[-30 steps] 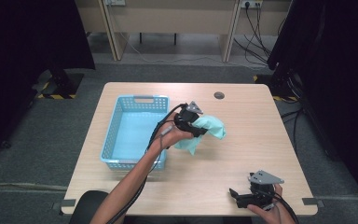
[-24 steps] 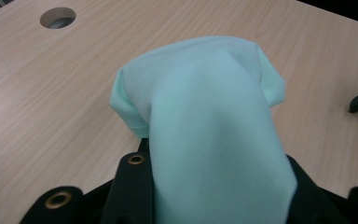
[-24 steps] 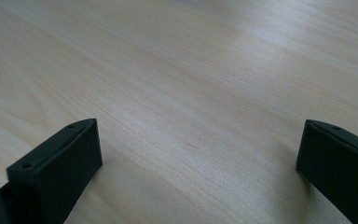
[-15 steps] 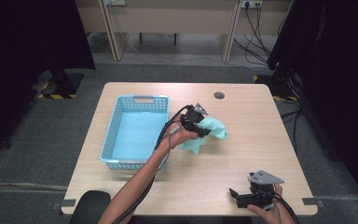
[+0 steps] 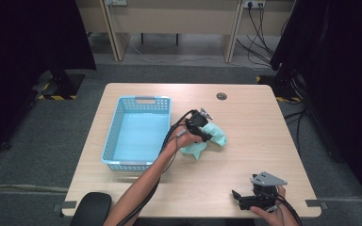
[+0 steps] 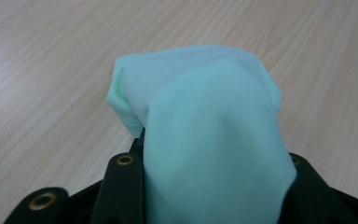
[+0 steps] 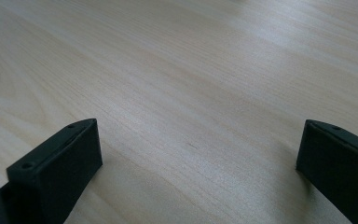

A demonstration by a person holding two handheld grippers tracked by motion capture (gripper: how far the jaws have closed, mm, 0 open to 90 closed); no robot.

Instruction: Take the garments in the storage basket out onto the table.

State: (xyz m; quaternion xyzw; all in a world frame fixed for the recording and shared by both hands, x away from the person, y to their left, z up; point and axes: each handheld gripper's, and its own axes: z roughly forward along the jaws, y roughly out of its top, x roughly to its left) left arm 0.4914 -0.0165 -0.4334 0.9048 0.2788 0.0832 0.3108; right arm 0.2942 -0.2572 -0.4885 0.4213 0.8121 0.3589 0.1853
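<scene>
Light wooden rectangular table (image 5: 264, 141): bears every item listed below; a small dark round grommet (image 5: 221, 96) sits near its far edge.

Light blue perforated plastic basket (image 5: 122, 122): rectangular, on the table's left half, standing flat with its long side running away from the person.

Mint-green soft cloth (image 5: 214, 136): bunched, lying on the tabletop just right of the basket and outside it. In the left gripper view the cloth (image 6: 205, 130) drapes over and between the black jaws, its folded hem hanging forward above the wood.

Left gripper (image 5: 203, 128): black, held in a hand at the cloth, cable trailing back along the forearm. Its jaws have just been opening, with the cloth between them; whether the pads press on the fabric cannot be told, as it covers them.

Right gripper (image 5: 245, 200): black with a grey three-cornered plate, held low at the table's near right edge, well apart from the cloth. In the right gripper view (image 7: 196, 154) its jaws stand wide apart over bare wood.
</scene>
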